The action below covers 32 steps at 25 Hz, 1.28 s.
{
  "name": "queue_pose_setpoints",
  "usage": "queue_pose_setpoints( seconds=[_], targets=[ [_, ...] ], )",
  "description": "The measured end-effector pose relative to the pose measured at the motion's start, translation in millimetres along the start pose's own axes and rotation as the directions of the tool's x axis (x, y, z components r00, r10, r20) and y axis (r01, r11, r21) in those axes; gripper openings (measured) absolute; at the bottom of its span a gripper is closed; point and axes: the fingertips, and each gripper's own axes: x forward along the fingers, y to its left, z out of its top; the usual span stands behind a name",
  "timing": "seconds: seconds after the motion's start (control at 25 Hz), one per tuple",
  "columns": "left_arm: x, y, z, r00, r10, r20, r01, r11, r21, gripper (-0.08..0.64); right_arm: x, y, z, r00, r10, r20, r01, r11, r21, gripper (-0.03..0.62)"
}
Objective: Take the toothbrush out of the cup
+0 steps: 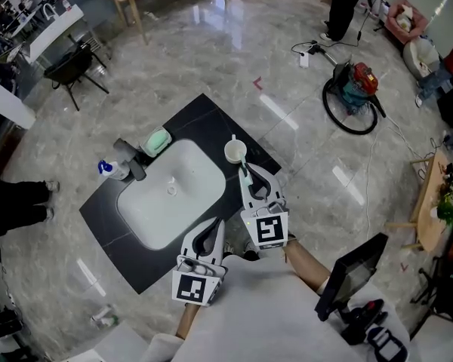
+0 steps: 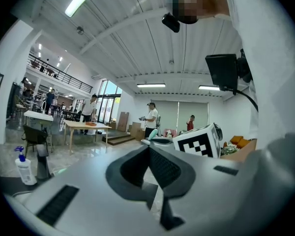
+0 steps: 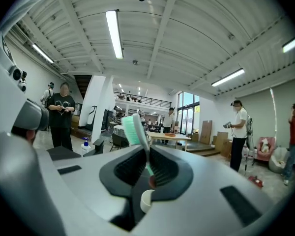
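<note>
Between the jaws of the right gripper [image 3: 146,156]: the toothbrush [image 3: 133,130], clamped, with the cup [image 3: 146,200] low under the tips.

The jaws are clenched on the green toothbrush's handle, and its bristled head stands up above the tips, leaning slightly to that gripper's left. In the right gripper view, the white cup sits below the jaws, under the handle's lower end; I cannot tell whether the two touch. In the head view the cup stands on the black counter [image 1: 211,115], just ahead of the right gripper's tips and beside the white sink [image 1: 183,164]. The left gripper [image 2: 149,150] hangs nearer the person, to the right gripper's left, its jaws pressed together with nothing between them. A soap bottle [image 2: 23,167] stands off to its left.
</note>
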Motion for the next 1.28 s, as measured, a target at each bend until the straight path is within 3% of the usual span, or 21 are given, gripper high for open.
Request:
queue_pose_setpoints(
  seconds=[0.08, 0.2, 0.36, 0.48, 0.6, 0.84, 1.28],
  targets=[
    [-2, 0, -1, 1.0, -0.003, -0.008, 0.004, 1.0, 0.031, 0.004, -10, 3, 3, 1.0, 0.02, 0.007, -0.02, 0.999, -0.033, 0.029],
    [-2, -6, 4, 1.0, 0.001, 0.017, -0.001, 1.0, -0.025, 0.005, -28, 5, 5, 0.999, 0.032, -0.002, -0.032, 0.999, -0.007, 0.029],
    [-1, -13, 6, 1.0, -0.008, 0.027, 0.008, 1.0, 0.0, 0.004, -55, 7, 20, 0.998, 0.041, 0.056, -0.042, 0.999, 0.008, 0.029],
    [-3, -18, 6, 0.999, -0.023, 0.028, 0.023, 0.999, 0.025, 0.005, -75, 11, 41, 0.99, 0.009, 0.14, -0.027, 0.992, 0.125, 0.029],
    [-6, -24, 7, 0.999, -0.025, 0.04, 0.025, 1.0, -0.005, 0.005, -96, 19, 52, 0.989, 0.029, 0.144, -0.053, 0.984, 0.167, 0.029],
    [-18, -32, 3, 0.999, -0.034, 0.032, 0.033, 0.999, 0.009, 0.003, -129, 41, 60, 0.987, 0.084, 0.137, -0.11, 0.974, 0.196, 0.029],
    [-28, -40, -2, 0.999, -0.031, 0.024, 0.031, 1.0, 0.001, 0.005, -145, 50, 56, 0.988, 0.1, 0.114, -0.122, 0.972, 0.203, 0.028]
  ],
)
